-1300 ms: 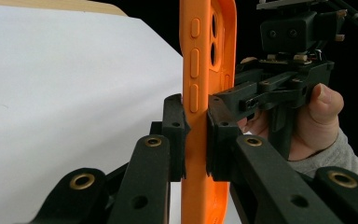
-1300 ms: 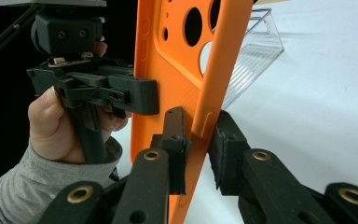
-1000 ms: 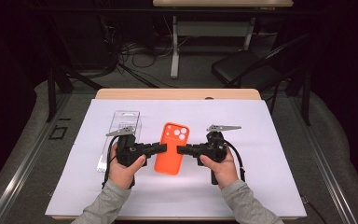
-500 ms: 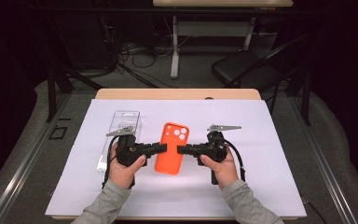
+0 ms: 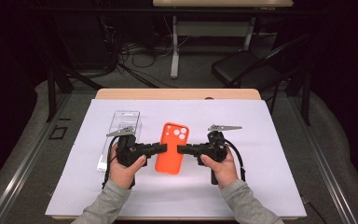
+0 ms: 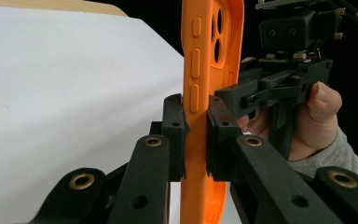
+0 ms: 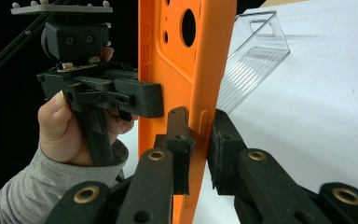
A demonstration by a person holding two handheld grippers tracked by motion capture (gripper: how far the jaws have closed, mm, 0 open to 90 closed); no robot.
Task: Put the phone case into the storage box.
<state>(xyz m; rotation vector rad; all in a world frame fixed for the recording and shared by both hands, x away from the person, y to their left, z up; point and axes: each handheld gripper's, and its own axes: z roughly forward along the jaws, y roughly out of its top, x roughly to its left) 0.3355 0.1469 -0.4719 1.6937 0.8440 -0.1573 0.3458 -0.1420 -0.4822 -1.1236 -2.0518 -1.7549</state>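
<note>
So the orange phone case (image 5: 169,148) sits above the white surface (image 5: 261,186), long axis pointing away from the person. Left gripper (image 5: 162,148) pinches its left edge, right gripper (image 5: 182,149) its right edge, fingers clamped tight, directly opposite each other.

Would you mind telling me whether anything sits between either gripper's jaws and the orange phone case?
Nothing visible does. The left gripper has its pads pressed directly on one long edge of the orange silicone phone case, and the right gripper clamps the opposite edge. The clear plastic box lies off to the left gripper's side, clear of both grips.
</note>
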